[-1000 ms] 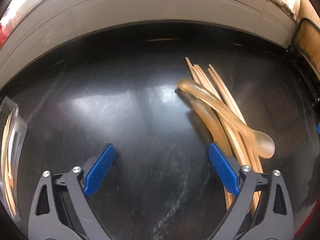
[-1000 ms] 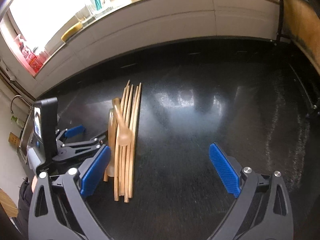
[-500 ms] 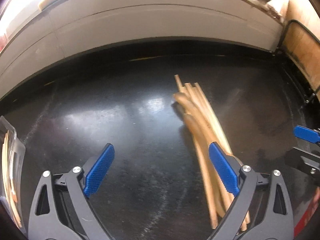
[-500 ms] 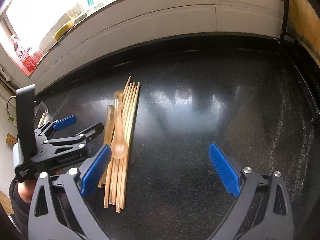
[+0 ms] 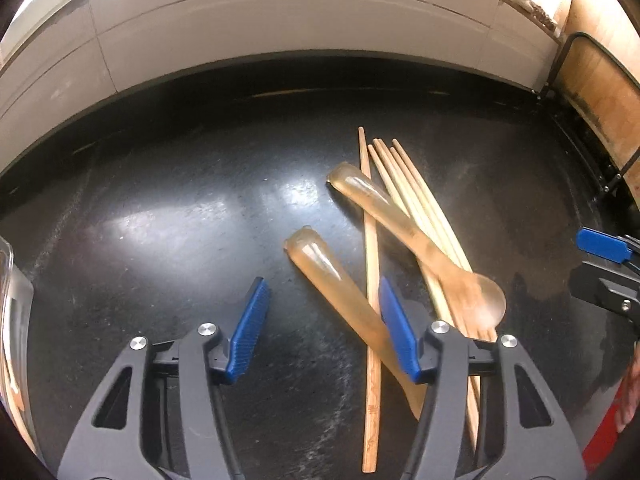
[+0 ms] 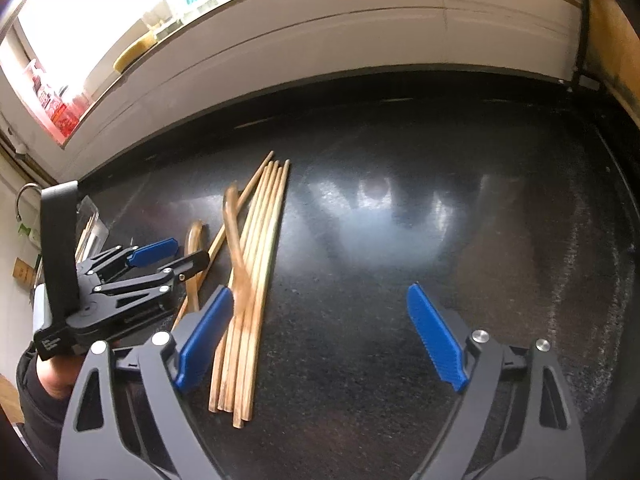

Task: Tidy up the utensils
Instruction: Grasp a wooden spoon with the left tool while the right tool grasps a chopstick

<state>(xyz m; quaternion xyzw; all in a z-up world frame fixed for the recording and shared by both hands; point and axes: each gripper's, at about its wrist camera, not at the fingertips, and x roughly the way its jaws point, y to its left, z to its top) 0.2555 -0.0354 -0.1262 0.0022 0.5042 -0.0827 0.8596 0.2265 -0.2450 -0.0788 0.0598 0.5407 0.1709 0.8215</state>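
Several wooden chopsticks [image 5: 416, 208] lie in a loose bundle on the black counter [image 5: 160, 208]; one chopstick [image 5: 371, 280] lies apart, skewed across them. Two translucent amber spoons lie with them: one [image 5: 420, 240] across the bundle, the other [image 5: 340, 288] beside it, its handle passing by my left gripper's right finger. My left gripper [image 5: 324, 324] is open, low over the counter, empty. My right gripper [image 6: 320, 340] is open and empty, its left finger beside the chopsticks [image 6: 260, 264]. The left gripper also shows in the right wrist view [image 6: 160, 256].
A white tiled wall [image 5: 280, 20] runs along the back of the counter. A clear container [image 5: 16, 320] holding utensils stands at the far left edge. A wooden board in a black rack [image 5: 600, 80] stands at the right. Bottles sit on a bright ledge [image 6: 52, 100].
My left gripper has moved in on the utensils and its jaws have narrowed. One chopstick and one spoon have shifted out of the bundle. The right gripper has come closer to the chopsticks.
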